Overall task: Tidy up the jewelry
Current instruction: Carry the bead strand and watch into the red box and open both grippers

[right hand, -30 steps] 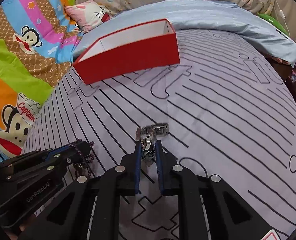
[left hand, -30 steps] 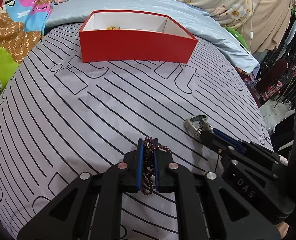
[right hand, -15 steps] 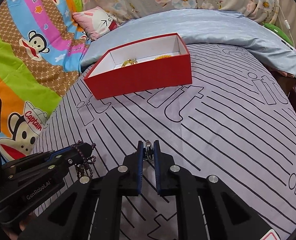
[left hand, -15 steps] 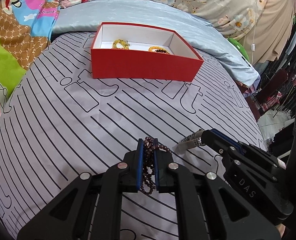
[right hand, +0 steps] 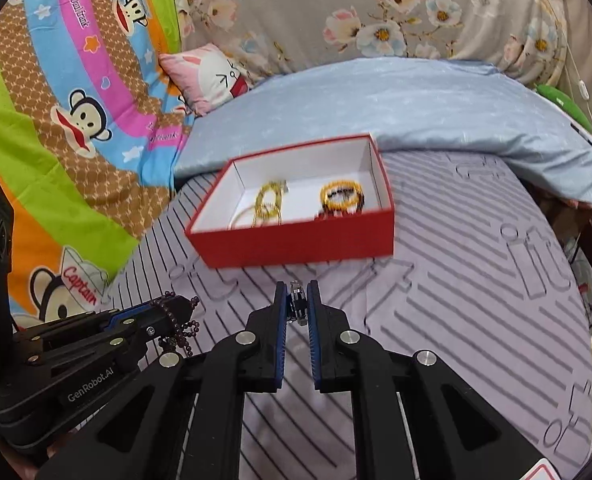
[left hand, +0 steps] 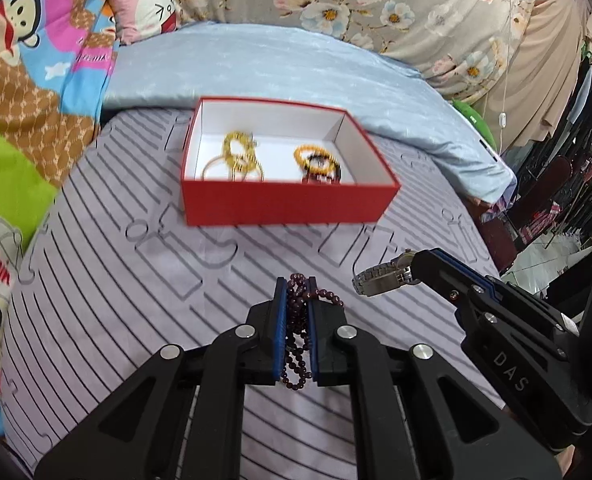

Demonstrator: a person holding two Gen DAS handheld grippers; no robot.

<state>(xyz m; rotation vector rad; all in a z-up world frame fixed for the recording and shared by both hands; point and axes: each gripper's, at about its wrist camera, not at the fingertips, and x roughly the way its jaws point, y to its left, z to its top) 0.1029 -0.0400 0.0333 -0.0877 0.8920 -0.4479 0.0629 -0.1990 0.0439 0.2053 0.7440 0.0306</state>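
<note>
Gripping a dark maroon beaded bracelet (left hand: 298, 328), the left claw (left hand: 296, 286) is closed down to the width of the beads, which bunch between its blue pads while loose loops dangle below. The right claw (right hand: 295, 290) is clamped nearly shut on a silver metal-link wristwatch (left hand: 382, 278); from the left wrist view the watch band sticks out sideways from its tips. Both claws hang above the striped lilac bedsheet (left hand: 115, 280), side by side, apart from each other. Beyond them on the bed sits an open red box (left hand: 287, 204) with a white interior, holding yellow beaded bracelets (left hand: 239, 154) and an orange bracelet (left hand: 314, 160) over a dark one.
</note>
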